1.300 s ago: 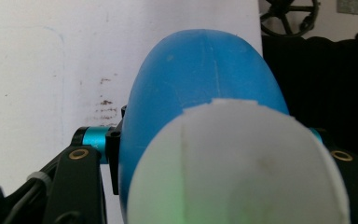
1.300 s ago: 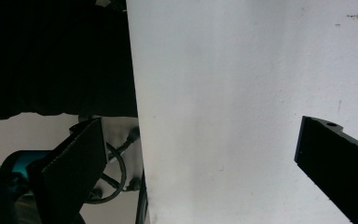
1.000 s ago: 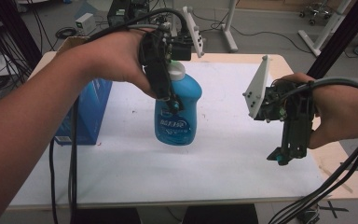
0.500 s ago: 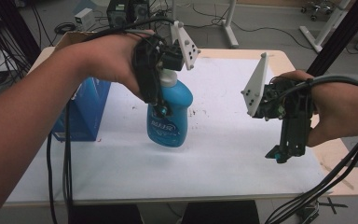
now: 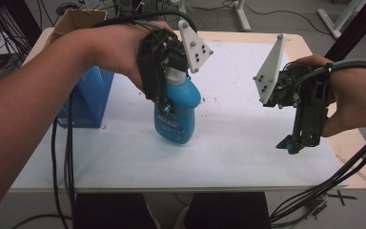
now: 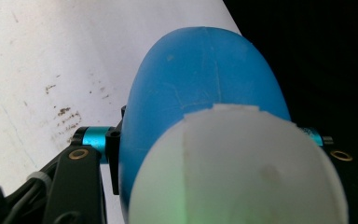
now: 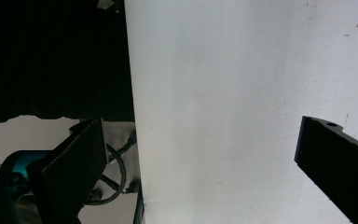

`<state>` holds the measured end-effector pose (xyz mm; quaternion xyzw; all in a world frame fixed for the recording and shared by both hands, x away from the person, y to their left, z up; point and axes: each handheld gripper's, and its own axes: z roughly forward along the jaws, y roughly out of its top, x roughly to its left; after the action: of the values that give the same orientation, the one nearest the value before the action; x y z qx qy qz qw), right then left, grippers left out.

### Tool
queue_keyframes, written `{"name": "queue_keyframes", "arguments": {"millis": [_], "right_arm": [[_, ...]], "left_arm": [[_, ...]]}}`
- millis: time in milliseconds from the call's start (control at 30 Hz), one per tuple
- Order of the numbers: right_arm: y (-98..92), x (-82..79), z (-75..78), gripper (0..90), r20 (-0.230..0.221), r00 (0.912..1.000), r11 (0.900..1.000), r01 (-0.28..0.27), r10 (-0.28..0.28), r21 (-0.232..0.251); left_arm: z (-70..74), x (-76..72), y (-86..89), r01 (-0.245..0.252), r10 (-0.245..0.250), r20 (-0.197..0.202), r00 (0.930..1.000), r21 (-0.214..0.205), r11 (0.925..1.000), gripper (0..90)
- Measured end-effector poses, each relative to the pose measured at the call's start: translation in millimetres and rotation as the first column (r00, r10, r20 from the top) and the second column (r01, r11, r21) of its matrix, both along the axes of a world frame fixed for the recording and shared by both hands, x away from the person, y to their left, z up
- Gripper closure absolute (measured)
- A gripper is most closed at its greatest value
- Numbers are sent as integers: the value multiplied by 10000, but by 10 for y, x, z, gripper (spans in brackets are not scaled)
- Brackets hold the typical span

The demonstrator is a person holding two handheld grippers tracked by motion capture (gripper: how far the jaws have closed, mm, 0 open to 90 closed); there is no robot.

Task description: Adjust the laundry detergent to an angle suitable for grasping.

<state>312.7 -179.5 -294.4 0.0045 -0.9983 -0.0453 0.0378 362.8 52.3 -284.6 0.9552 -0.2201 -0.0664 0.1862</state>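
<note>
Left hand-held gripper (image 5: 164, 102) is clamped on the blue bottle (image 5: 177, 114), tilted over the middle of the bench (image 5: 228, 143), while the right hand-held gripper (image 5: 290, 143) hangs wide open, well apart.

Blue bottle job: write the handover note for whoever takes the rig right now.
Left claw: shut on the blue bottle just below its white cap, bottle tilted over the white table sheet; whether its base touches the sheet cannot be told.
Right claw: open, holding nothing, hovering at the table's right side.
Blue box stands on the table, left of the bottle.
Done: bottle gripped.
Left: probably setting it down, releasing.
</note>
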Motion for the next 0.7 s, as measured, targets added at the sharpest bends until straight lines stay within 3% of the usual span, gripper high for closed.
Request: {"name": "queue_keyframes", "arguments": {"millis": [233, 433, 700], "right_arm": [[-14, 14, -17, 17, -14, 10000, 10000, 88, -88, -36], [-2, 42, -44, 17, -76, 9999, 9999, 131, -132, -61], [24, 57, -56, 17, -84, 9999, 9999, 111, -112, -83]], "left_arm": [[-108, 25, 61, 167, -164, -138, 9998, 191, 9997, 392], [-181, 66, 111, -15, 15, -74, 10000, 22, 10000, 392], [-257, 77, 128, 153, -154, -132, 9998, -24, 9999, 391]]}}
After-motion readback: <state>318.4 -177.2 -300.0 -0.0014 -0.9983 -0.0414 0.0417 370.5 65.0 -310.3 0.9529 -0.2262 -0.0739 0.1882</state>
